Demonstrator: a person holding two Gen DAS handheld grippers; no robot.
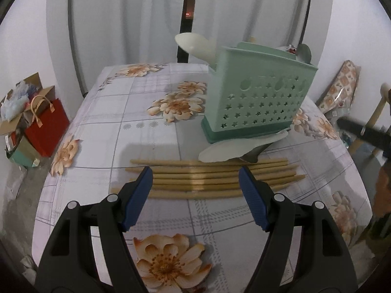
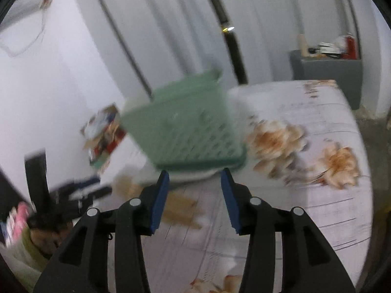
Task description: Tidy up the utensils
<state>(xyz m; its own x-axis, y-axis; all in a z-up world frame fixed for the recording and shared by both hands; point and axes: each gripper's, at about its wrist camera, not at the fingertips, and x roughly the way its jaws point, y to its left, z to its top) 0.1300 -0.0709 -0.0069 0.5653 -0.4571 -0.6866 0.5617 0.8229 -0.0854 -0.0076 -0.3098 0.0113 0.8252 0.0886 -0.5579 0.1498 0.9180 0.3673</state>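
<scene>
A mint-green perforated utensil holder [image 1: 256,97] stands on the floral tablecloth [image 1: 117,131] with a white spoon [image 1: 195,45] sticking out of its left end. Against its base lies a white flat spoon [image 1: 234,150] over a metal utensil [image 1: 251,156]. Several wooden chopsticks [image 1: 195,178] lie in a row in front. My left gripper [image 1: 195,178] is open just above the chopsticks, nothing between its pads. In the blurred right wrist view my right gripper [image 2: 194,175] stands open and empty before the holder [image 2: 188,129], with the chopsticks [image 2: 176,207] below to the left.
A red gift bag [image 1: 46,127] and cardboard boxes sit on the floor left of the table. A wrapped roll [image 1: 339,85] leans at the right wall beside a wooden chair [image 1: 376,112]. A grey cabinet [image 2: 327,73] stands behind the table.
</scene>
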